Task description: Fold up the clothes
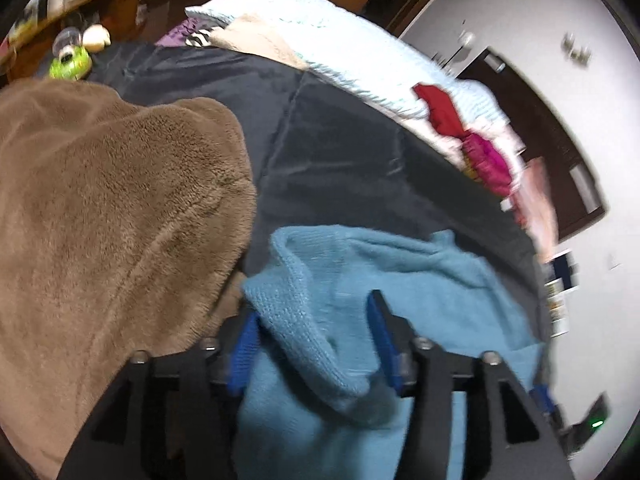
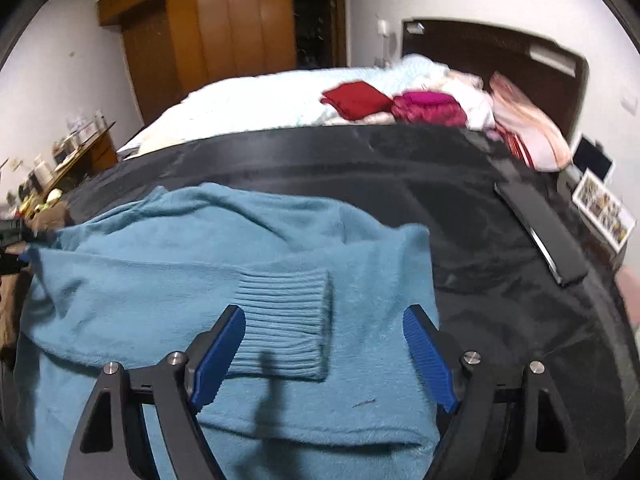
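Broadly, a dark sheet [image 2: 460,184] covers the work surface ahead of both grippers, with a bed [image 2: 260,108] piled with other laundry beyond it. On the sheet lies a blue sweater [image 2: 168,280], spread directly under and in front of the right gripper [image 2: 324,354] and bunched beneath the left gripper [image 1: 314,344]. A brown fleece blanket [image 1: 112,200] sits to the left of the left gripper, touching the sweater's edge. A sleeve has been laid across the sweater's body, its ribbed cuff [image 2: 284,320] resting between the right gripper's spread blue fingers [image 2: 218,360], which do not press on it. The left gripper also stands released, a raised knit fold [image 1: 304,320] between its fingers but not pinched. Judging by this, a sleeve fold looks just finished. The next move likely calls for fresh grips on the sweater's edges to fold the body over, keeping the sleeve from sliding.
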Action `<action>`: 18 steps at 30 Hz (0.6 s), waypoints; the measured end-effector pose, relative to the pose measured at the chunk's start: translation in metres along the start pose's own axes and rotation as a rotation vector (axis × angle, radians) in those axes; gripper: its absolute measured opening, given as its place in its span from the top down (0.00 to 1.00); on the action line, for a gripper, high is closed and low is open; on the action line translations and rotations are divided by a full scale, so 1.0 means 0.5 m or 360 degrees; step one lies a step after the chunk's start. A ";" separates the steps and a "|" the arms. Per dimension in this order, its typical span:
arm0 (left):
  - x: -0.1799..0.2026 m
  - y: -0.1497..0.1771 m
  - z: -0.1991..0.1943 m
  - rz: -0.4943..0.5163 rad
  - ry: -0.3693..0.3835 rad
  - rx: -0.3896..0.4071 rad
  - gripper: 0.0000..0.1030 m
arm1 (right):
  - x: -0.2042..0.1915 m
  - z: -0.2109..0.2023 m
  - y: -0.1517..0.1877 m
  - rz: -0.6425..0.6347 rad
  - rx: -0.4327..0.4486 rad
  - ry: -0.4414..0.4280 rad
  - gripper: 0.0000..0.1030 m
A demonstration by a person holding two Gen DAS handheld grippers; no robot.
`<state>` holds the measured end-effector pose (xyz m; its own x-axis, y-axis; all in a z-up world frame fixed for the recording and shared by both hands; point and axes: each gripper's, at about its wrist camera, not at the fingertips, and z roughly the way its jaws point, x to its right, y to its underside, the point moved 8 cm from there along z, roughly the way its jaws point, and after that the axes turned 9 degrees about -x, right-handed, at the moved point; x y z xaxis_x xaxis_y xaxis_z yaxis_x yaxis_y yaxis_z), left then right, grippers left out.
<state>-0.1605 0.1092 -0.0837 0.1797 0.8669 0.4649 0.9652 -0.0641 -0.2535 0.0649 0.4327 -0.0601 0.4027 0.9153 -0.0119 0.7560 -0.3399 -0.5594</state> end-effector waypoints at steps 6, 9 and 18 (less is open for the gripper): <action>0.002 0.004 -0.082 0.0085 -0.0081 0.0171 0.22 | -0.095 -0.017 -0.011 -0.0234 0.0039 -0.0096 0.19; 0.032 0.030 -0.098 0.0305 -0.0150 0.0195 0.22 | -0.131 0.020 -0.010 -0.0323 -0.0019 -0.0111 0.19; 0.083 0.135 0.030 0.0694 -0.0201 -0.0116 0.23 | -0.105 0.095 0.008 -0.0257 -0.0150 -0.0054 0.15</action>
<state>-0.0907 0.1483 -0.0942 0.5518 0.8044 0.2201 0.8163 -0.4667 -0.3404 0.0220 0.3937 -0.1011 0.2560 0.9657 0.0428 0.8549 -0.2055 -0.4764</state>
